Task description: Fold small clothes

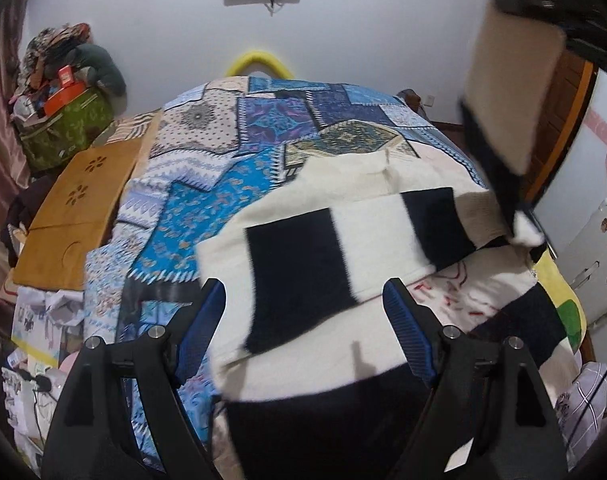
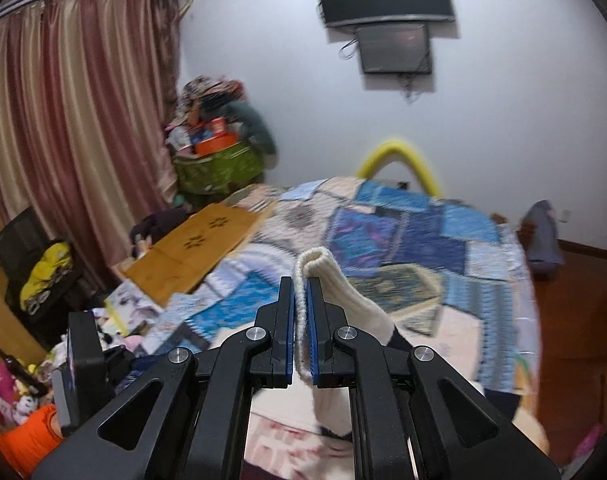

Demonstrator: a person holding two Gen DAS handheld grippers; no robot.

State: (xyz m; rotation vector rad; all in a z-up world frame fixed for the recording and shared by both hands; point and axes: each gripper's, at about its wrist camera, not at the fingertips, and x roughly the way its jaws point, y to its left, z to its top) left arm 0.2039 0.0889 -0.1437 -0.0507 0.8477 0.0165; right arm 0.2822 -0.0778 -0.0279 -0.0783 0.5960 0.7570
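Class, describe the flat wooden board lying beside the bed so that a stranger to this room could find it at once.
Start at the bed with the blue patchwork bedspread. Along its edge on the curtain side, in front of the heaped green bag, lies the wooden board. It is the only flat, plain tan thing there, with two flower-shaped cut-outs in it.

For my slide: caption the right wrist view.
Right gripper shut on a cream knit cuff above the patchwork bedspread.

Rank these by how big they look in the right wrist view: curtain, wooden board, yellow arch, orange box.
1. curtain
2. wooden board
3. yellow arch
4. orange box
The curtain's nearness may exaggerate its size; arch and box are blurred, so their order is less sure.
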